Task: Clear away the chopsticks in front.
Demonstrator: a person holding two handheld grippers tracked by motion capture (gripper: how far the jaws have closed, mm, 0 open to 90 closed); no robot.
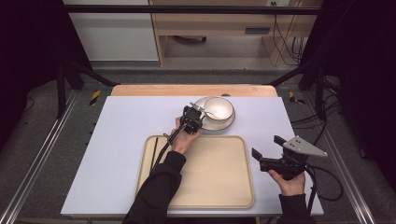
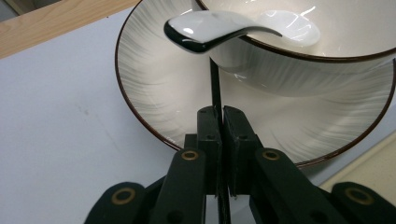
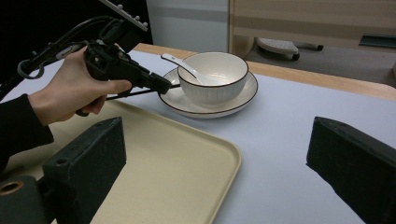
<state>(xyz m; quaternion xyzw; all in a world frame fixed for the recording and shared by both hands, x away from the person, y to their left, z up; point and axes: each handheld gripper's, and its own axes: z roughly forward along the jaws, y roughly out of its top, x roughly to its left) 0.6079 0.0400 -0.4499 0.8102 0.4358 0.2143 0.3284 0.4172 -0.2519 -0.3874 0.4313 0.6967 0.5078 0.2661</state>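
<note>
Chopsticks (image 2: 216,88), thin and black, were clamped between the closed jaws of the left gripper (image 1: 193,117); whether one stick or a pair was held could not be told. Their long axis ran straight on from the jaws toward the bowl (image 1: 218,108), and in the left gripper view the tip was seen passing over the plate (image 2: 149,93) and ending under the handle of the white spoon (image 2: 210,30), against the bowl's outer wall. In the right gripper view the sticks (image 3: 140,93) lay nearly level, just above the plate's rim.

The bowl stood on the plate (image 1: 226,124) at the far middle of the tabletop (image 1: 121,140), with the spoon (image 1: 201,108) resting in it, its handle leaning out over the rim toward the left gripper. A beige tray (image 1: 219,172) lay just near of the plate, and further dark sticks (image 1: 154,150) lay along its left edge.

The right gripper (image 1: 271,151) was held over the tabletop to the right of the tray, well apart from the bowl, its jaws wide open and gripping nothing.
</note>
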